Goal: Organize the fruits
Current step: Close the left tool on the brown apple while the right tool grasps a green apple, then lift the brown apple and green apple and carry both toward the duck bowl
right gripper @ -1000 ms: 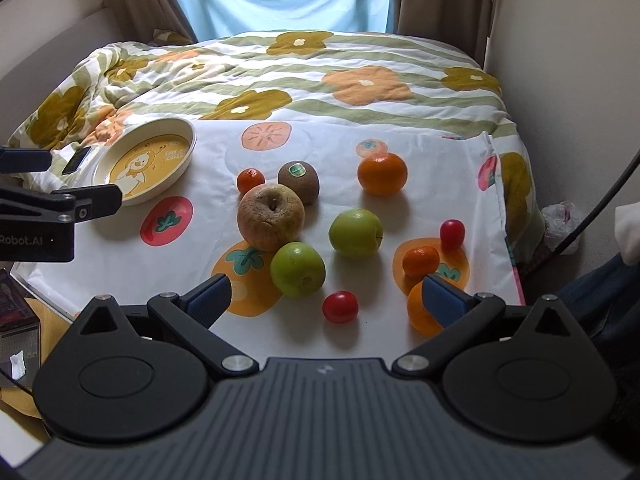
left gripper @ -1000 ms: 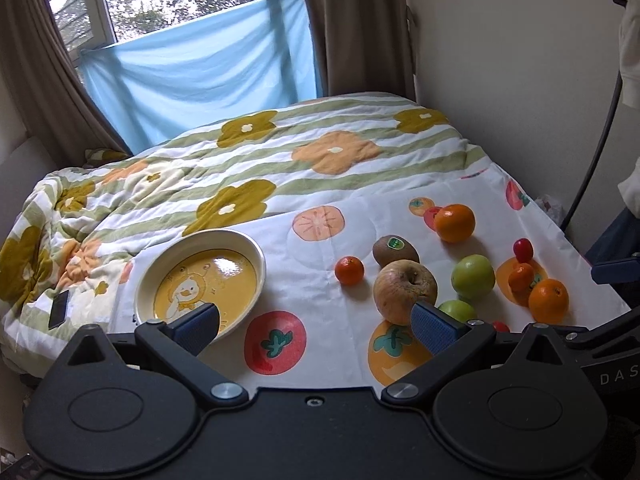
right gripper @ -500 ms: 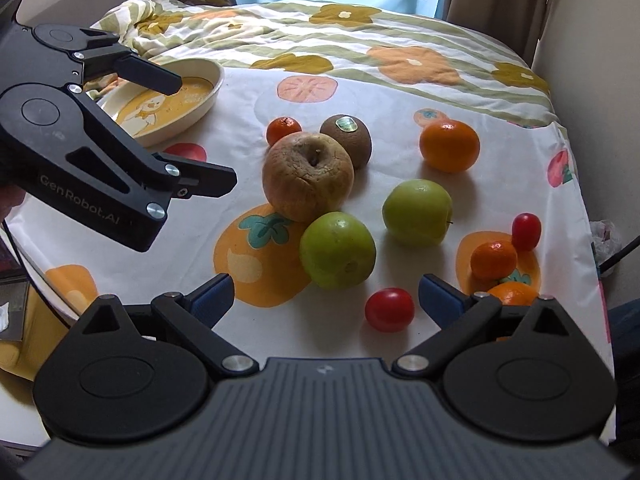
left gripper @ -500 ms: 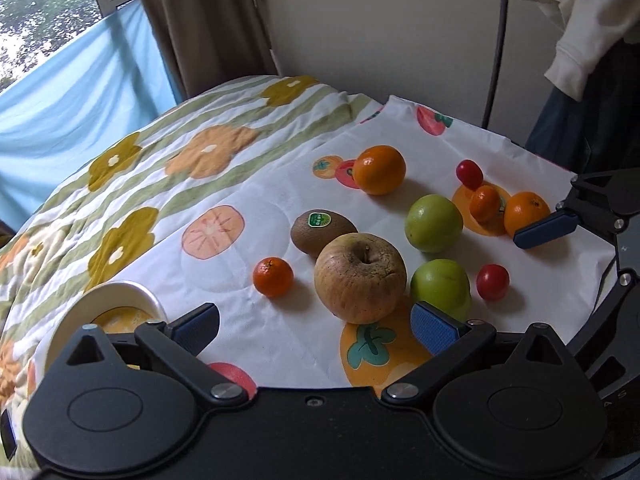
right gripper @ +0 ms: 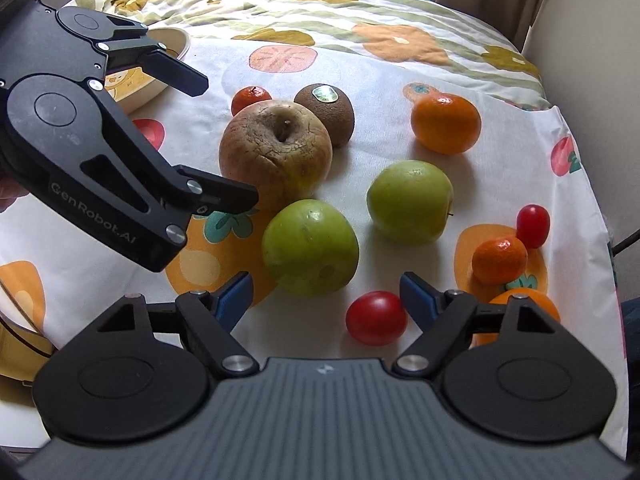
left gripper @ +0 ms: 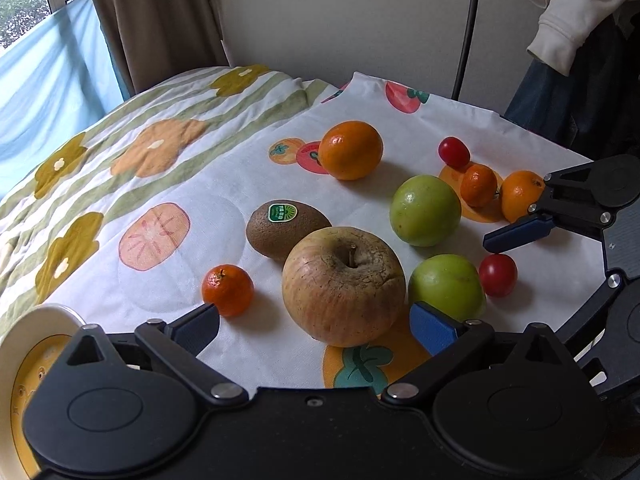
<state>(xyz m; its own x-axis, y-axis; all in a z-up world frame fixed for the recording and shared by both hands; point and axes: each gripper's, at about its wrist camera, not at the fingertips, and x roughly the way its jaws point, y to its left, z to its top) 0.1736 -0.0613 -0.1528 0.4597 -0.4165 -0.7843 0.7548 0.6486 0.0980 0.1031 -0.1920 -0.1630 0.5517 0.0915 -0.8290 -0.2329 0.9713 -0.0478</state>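
The big wrinkled apple (left gripper: 343,282) stands right before the spread jaws of the left gripper (left gripper: 314,326), hemmed by the kiwi (left gripper: 287,229) behind, a green apple (left gripper: 446,287) touching on its right and a small mandarin (left gripper: 227,289) just left. Bare cloth (left gripper: 168,280) lies open left of that mandarin toward the bowl (left gripper: 28,332). The right gripper (right gripper: 325,296) has a cherry tomato (right gripper: 376,317) between its wide jaws, the green apple just ahead

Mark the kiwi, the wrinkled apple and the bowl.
kiwi (left gripper: 286,230), left wrist view, brown skin below its sticker.
wrinkled apple (right gripper: 274,156), right wrist view, top near stem.
bowl (right gripper: 182,42), right wrist view, rim.
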